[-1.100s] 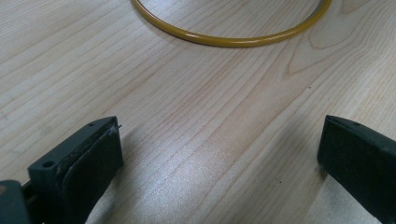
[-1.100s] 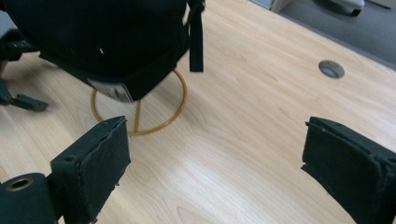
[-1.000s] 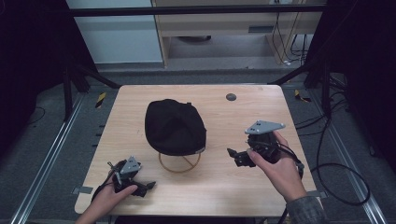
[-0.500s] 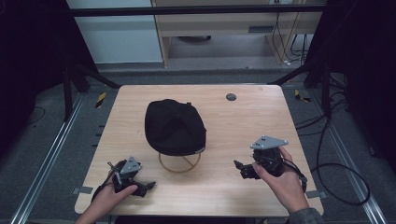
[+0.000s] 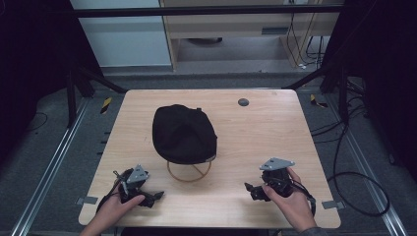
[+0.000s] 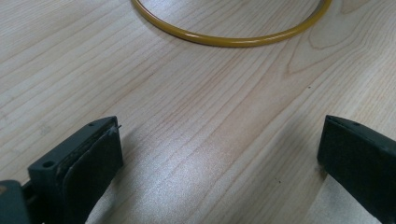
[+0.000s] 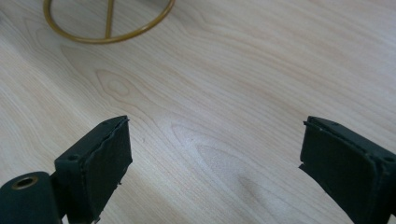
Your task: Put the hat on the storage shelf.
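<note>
High view: a black cap [image 5: 183, 132] sits on a yellow wire stand [image 5: 189, 171] near the middle of the wooden table [image 5: 275, 123]. The left gripper [image 5: 153, 195] rests at the near left edge, the right gripper [image 5: 250, 189] at the near right; both are well apart from the cap, and each is held in a hand. A small dark disc [image 5: 243, 102] lies toward the far side.

Left gripper view: the jaws stand spread wide over bare wood, nothing between them. The stand's ring [image 6: 233, 39] curves across the top.

Right gripper view: the jaws are likewise spread and empty. The ring [image 7: 108, 28] with a crossbar shows at upper left.

Handling: the cap is probably soft fabric, light and easily crushed, and would likely lift off the stand freely. The brim cannot be made out clearly from above; a pinch on the lower rim, where fabric is doubled, should hold best.
</note>
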The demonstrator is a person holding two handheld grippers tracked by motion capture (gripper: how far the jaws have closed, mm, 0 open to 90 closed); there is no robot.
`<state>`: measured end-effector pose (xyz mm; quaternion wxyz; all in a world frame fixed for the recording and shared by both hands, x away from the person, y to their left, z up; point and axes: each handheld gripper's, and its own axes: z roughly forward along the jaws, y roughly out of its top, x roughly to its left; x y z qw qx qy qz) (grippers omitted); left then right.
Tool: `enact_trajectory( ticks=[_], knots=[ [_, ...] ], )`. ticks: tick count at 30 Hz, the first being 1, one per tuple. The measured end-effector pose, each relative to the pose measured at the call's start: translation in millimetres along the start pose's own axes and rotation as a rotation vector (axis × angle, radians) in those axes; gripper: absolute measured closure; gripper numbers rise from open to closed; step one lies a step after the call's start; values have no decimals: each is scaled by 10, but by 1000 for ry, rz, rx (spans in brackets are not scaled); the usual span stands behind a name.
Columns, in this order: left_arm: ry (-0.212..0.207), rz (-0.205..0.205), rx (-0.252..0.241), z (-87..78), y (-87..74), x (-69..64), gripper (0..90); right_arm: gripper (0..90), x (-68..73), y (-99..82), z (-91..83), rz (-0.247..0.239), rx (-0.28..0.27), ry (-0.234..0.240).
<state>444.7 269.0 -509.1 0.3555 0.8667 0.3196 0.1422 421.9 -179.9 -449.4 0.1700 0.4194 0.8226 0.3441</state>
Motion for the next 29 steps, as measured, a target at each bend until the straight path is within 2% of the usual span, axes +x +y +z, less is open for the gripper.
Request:
enact_trajectory(
  ticks=[4, 9, 14, 21, 24, 29],
  knots=[
    [0, 0, 0, 0, 0, -1, 0, 89, 0, -32, 123, 2, 22, 3],
    [0, 0, 0, 0, 0, -1, 0, 90, -32, -43, 298, 31, 25, -2],
    [0, -1, 0, 0, 0, -2, 0, 96, -61, -72, 495, 50, 28, -46],
    [0, -1, 0, 0, 0, -2, 0, 64, -35, -135, 654, 37, 38, -72],
    [0, 0, 0, 0, 0, -3, 0, 30, -17, -193, 689, 47, -19, -71],
    [-1, 0, 0, 2, 1, -3, 0, 28, -32, -214, 679, 36, -27, -59]
  ],
)
